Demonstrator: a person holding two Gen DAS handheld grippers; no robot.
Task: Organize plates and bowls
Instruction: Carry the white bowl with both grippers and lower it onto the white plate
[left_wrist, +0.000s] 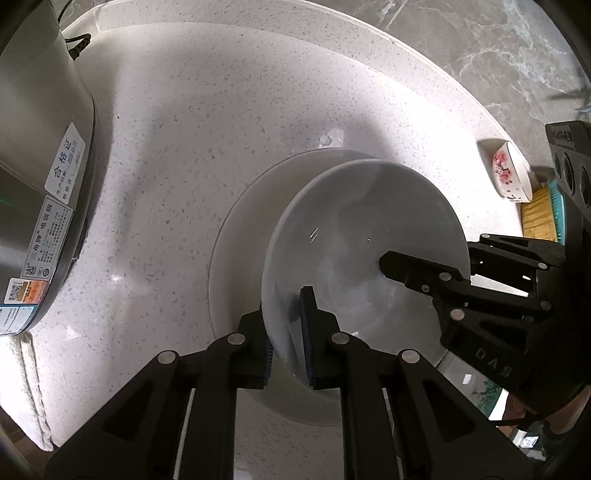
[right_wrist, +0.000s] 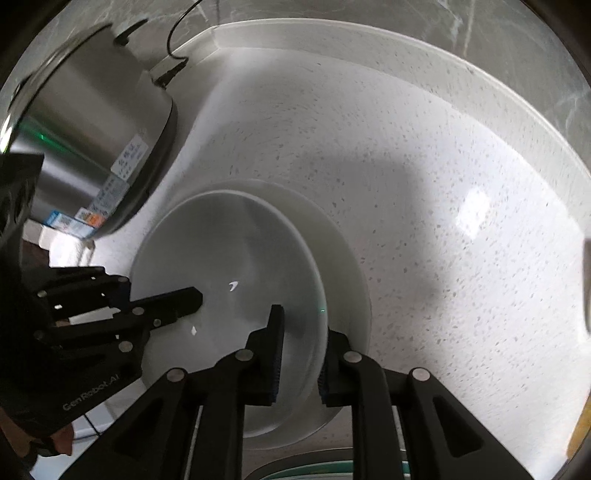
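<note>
Bowl-on-plate placement, both grippers on rim.
Left gripper pinches near-left rim of deep white ceramic bowl; right gripper straddles opposite rim, grip looks slack. Bowl over white flat plate on speckled worktop, contact unclear. Lower level, centre it, release both together.

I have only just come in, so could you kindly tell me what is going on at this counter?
A person is tidying dishes with two hand-held tools. The left claw grips one side of a white bowl, and the right claw straddles the opposite rim. The bowl sits over a white plate on the speckled counter; whether they touch is unclear. A steel cooker stands beside them, and a flowered bowl lies at the far edge.
</note>
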